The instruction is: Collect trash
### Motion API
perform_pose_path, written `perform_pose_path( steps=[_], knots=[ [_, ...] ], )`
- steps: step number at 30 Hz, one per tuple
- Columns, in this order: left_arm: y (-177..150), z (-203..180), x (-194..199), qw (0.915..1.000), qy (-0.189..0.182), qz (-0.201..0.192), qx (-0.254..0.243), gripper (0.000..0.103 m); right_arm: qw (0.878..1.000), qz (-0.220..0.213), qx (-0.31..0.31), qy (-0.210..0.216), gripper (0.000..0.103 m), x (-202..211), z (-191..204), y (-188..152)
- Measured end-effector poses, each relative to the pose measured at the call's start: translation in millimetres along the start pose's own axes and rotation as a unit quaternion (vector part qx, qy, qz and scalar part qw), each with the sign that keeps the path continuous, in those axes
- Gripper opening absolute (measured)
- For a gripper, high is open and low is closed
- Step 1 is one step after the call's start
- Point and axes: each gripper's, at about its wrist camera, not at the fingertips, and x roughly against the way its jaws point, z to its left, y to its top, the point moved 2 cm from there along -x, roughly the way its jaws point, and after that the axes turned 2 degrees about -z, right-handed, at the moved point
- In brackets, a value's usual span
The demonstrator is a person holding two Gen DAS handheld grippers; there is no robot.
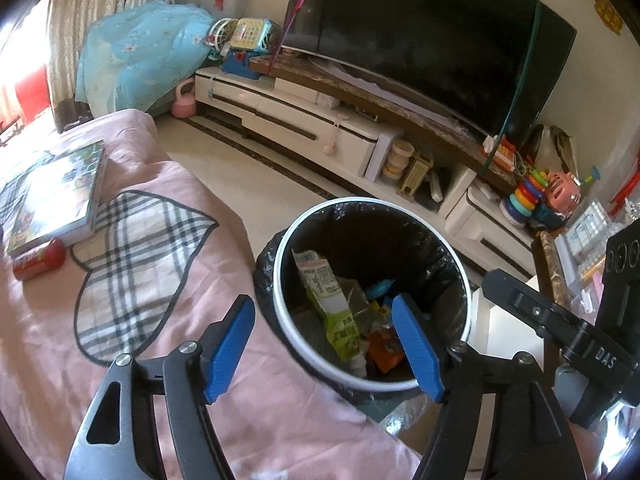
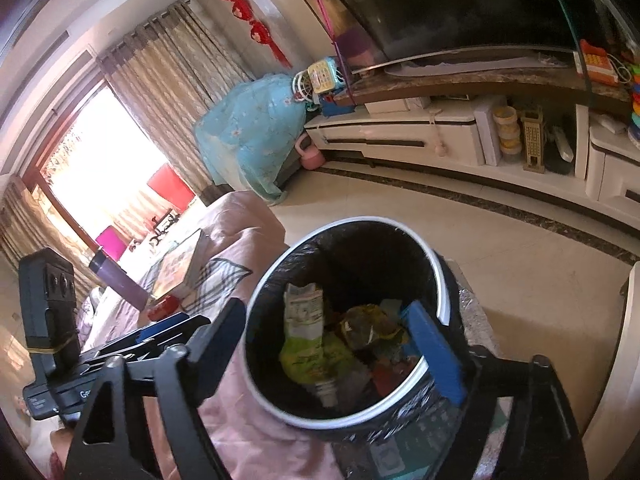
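Note:
A round trash bin (image 1: 290, 336) with a white rim and black liner stands on the floor beside a pink-covered sofa (image 1: 48, 344). It holds wrappers, among them a green-and-white packet (image 1: 326, 288). My left gripper (image 1: 324, 344) is open and empty above the bin's near rim. In the right wrist view the bin (image 2: 442, 280) and the packet (image 2: 304, 320) show too, and my right gripper (image 2: 344, 356) hangs open and empty over the bin. A red can (image 1: 39, 258) lies on the sofa to the left; it also shows in the right wrist view (image 2: 163, 307).
A picture book (image 1: 56, 196) and a plaid heart-shaped mat (image 1: 132, 264) lie on the sofa. A TV stand (image 1: 312, 120) with a large TV (image 1: 420, 32) and toys (image 1: 532, 196) runs along the far wall. A blue cloth-covered heap (image 1: 140, 56) and pink kettlebell (image 1: 183, 104) stand at the back.

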Motion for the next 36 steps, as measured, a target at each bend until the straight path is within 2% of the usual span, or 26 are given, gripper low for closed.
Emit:
perform_pose_path(
  steps=[2,8,20,26,31,34,36],
  knots=[
    [-6.8,4.8,10.9,1.0,0.002,-0.006,0.004,0.079,1.0,-0.005,0.003,0.0,0.091,7.5,5.5,-5.3],
    [-38.7,19.7,50.2,0.9996,-0.003,-0.021,0.018,0.08,1.0,-0.017,-0.006,-0.001,0.1,31.4,21.8,-28.5],
    [-111.9,43.2,118.1,0.9987,0.004,-0.042,0.028,0.081,0.999,-0.032,-0.004,-0.011,0.101,61.9,48.7,-91.2],
    [-140.0,48.5,159.0,0.9973,0.006,-0.063,0.038,0.081,0.999,-0.046,0.02,-0.014,0.101,80.9,65.7,-105.2],
    [-148.0,45.3,199.9,0.9938,0.014,-0.105,0.035,0.085,0.994,-0.094,0.053,-0.021,0.101,111.1,86.9,-102.2],
    [-155.6,40.0,230.5,0.9875,0.029,-0.152,0.026,0.102,0.985,-0.142,0.092,-0.029,0.102,134.5,106.9,-98.3],
    [-166.5,35.7,246.7,0.9802,0.057,-0.189,0.017,0.102,0.973,-0.19,0.124,-0.036,0.103,151.1,119.9,-100.6]
  ],
)
